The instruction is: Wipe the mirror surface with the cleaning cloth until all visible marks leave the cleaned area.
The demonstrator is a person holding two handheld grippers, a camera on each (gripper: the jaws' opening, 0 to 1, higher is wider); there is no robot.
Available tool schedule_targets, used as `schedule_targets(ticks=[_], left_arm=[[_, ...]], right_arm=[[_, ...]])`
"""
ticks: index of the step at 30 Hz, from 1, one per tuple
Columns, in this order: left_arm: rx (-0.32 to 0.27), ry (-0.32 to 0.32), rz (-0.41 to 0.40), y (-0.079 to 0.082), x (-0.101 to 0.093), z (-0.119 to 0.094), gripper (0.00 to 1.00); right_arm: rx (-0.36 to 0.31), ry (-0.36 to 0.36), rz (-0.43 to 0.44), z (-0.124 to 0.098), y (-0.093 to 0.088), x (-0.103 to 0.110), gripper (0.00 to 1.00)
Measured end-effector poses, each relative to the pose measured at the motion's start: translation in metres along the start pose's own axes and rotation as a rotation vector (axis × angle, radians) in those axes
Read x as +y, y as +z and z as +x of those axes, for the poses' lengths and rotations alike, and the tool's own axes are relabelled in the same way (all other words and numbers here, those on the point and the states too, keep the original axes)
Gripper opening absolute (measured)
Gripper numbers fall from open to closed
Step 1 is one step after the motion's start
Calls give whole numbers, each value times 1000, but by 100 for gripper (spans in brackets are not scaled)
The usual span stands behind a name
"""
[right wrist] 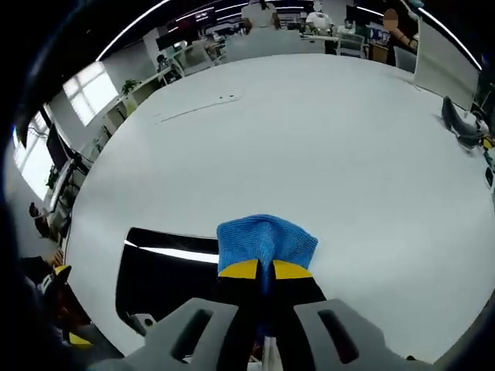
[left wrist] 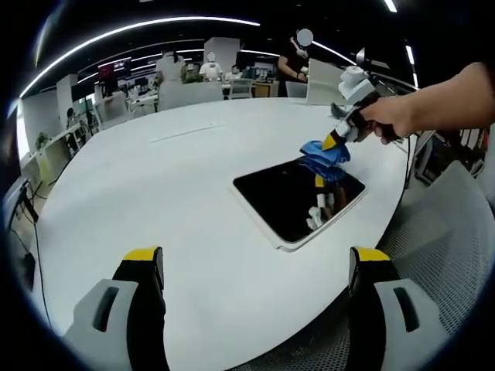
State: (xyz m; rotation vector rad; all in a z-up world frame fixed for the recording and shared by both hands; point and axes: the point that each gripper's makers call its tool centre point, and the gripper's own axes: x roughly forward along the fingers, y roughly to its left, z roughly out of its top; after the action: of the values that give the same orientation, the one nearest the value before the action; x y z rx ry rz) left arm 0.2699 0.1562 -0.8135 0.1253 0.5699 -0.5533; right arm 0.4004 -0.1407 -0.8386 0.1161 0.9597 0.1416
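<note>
A dark rectangular mirror point(left wrist: 290, 201) with a white rim lies flat on the white table point(left wrist: 155, 201), near its right edge. A blue cleaning cloth point(left wrist: 323, 158) rests on the mirror's far corner, held by my right gripper point(left wrist: 332, 143), which a hand grips from the right. In the right gripper view the blue cloth point(right wrist: 265, 241) bunches between the yellow-tipped jaws of my right gripper point(right wrist: 265, 270), pressed at the mirror point(right wrist: 166, 282) edge. My left gripper point(left wrist: 255, 267) stands open above the table's near side, well short of the mirror, with nothing between its fingers.
The white table is wide and bare around the mirror. A grey mesh chair point(left wrist: 441, 247) stands at the table's right edge. Desks, chairs and several people fill the far background point(left wrist: 209, 73). A dark object point(right wrist: 460, 124) lies at the table's far right.
</note>
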Motion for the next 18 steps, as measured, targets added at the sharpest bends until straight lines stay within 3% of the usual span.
schedule_targets(ticks=[2,4,7,11,18], left_arm=[[-5,0,-1,1,0,0,99],[-8,0,-1,1,0,0,99],[-12,3,-2,2,1,0,99],[-16,0,-5,4,0,0,99],[-25,5,-3,5,1,-1,99]], right_arm=[[-28,-4,37,-11,6,-7,0],[-28,26,132,-19,10,-13,0],[-45,12,84,-35,16,-27,0],[-44,8,90,-43,14,-41,0],[3,-17,76,-37,-14,-61,0]])
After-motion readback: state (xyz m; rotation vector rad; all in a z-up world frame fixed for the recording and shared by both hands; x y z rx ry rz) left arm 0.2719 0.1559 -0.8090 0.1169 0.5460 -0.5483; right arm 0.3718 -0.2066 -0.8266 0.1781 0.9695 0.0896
